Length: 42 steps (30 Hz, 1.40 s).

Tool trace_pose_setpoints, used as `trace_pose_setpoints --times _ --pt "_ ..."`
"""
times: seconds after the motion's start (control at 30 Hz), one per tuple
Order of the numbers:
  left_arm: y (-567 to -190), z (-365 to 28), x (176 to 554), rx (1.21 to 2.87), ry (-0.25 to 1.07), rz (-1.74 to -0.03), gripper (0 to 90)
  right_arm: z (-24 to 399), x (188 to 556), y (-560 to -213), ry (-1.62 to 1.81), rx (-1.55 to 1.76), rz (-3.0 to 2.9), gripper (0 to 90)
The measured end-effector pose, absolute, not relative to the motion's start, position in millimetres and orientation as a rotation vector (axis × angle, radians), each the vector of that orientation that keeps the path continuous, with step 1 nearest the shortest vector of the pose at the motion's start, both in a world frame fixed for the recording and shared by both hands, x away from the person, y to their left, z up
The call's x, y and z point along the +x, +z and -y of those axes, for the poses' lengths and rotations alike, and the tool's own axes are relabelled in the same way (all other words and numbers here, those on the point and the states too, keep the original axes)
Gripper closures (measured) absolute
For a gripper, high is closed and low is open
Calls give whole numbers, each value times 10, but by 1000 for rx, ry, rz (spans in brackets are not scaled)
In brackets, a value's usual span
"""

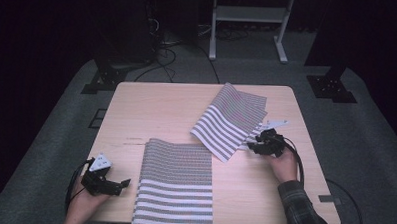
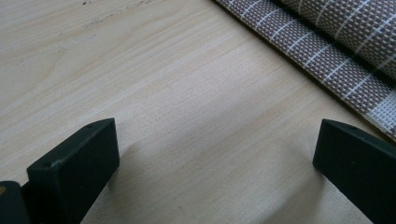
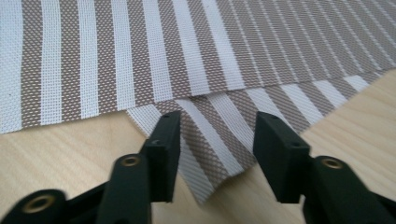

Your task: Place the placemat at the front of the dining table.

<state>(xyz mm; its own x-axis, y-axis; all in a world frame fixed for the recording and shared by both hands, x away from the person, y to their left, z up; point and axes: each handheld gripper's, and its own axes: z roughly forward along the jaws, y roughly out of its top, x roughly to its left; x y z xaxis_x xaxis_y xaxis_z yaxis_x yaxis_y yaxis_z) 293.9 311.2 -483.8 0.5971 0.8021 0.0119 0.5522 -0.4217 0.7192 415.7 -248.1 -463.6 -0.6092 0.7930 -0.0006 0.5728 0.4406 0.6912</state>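
Two woven placemats with brown and white stripes lie on the wooden table (image 1: 161,105). The near mat (image 1: 174,186) lies flat at the front centre and hangs a little over the front edge. The far mat (image 1: 231,120) lies askew at the back right, folded over itself. My right gripper (image 1: 253,144) sits at its right corner. In the right gripper view the jaws (image 3: 215,140) stand apart, with the lower layer's corner (image 3: 219,158) lying loose between them. My left gripper (image 1: 124,184) rests open on bare wood (image 2: 215,154), just left of the near mat's edge (image 2: 336,51).
The table stands on grey carpet with dark surroundings. A white stand frame (image 1: 247,16) and cables lie behind it, and black stand bases (image 1: 105,78) (image 1: 332,86) flank the back corners. Bare wood shows at the table's back left.
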Motion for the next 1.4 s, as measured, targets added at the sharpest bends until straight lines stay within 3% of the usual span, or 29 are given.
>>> trace_pose_setpoints --times 0.07,0.2,0.43,0.6,0.73,0.97,1.4 --pt "-4828 -3133 2959 2118 449 -1091 0 2566 4102 -4602 991 1191 -2344 403" --pt "-4721 -3176 2986 2060 444 -1115 0 2711 3993 -4573 1030 1219 -2297 341" --pt "-4367 -2966 3065 1990 454 -1007 37 2847 3904 -4712 1004 1224 -2261 328" --pt "-4133 -2689 3186 1960 428 -903 146 2871 3932 -4763 997 1236 -2248 328" --pt "-3989 -2427 3311 1957 395 -827 214 2888 3950 -4804 984 1252 -2250 328" --pt "-3852 -1771 3580 2012 377 -700 232 2894 3960 -4831 998 1256 -2237 322" --pt "-4118 -695 4031 2152 279 -582 314 2900 3961 -4828 998 1249 -2247 322"
